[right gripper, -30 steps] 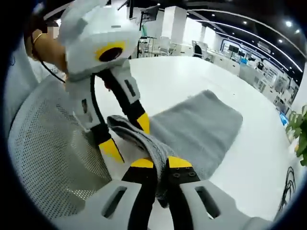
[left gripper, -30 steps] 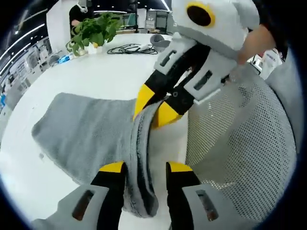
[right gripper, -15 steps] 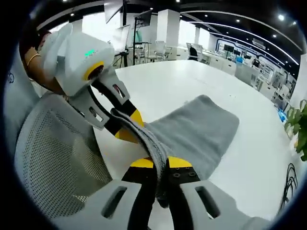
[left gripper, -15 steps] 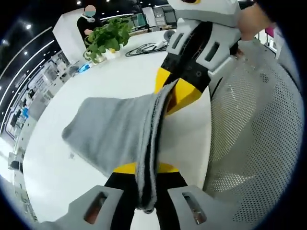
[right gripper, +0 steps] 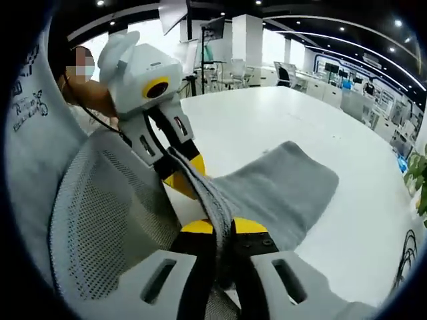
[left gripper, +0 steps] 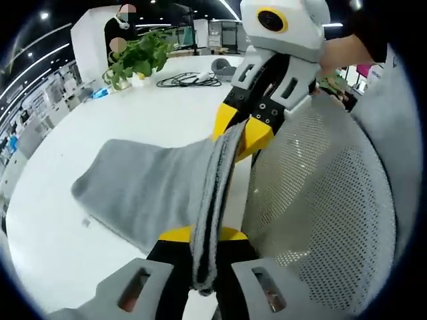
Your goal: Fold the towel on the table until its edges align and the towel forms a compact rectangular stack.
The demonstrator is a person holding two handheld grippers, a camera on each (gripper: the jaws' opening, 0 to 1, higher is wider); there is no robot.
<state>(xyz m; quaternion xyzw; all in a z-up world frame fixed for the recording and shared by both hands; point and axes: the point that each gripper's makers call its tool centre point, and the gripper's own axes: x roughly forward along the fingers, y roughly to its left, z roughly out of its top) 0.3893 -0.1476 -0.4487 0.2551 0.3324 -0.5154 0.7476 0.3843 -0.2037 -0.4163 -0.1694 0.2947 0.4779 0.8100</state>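
Pinching fuzzy grey towel (left gripper: 160, 190) edge: left gripper (left gripper: 200, 235), right gripper (right gripper: 223, 227), fingers closed.

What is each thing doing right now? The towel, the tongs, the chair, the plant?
Towel: near edge lifted and stretched between both tongs, far part lying on the table.
Left tongs: shut on the towel.
Right tongs: shut on the towel.
Chair: mesh back right beside the tongs.
Plant: upright on the far table edge.
Cable: coiled, lying loose.
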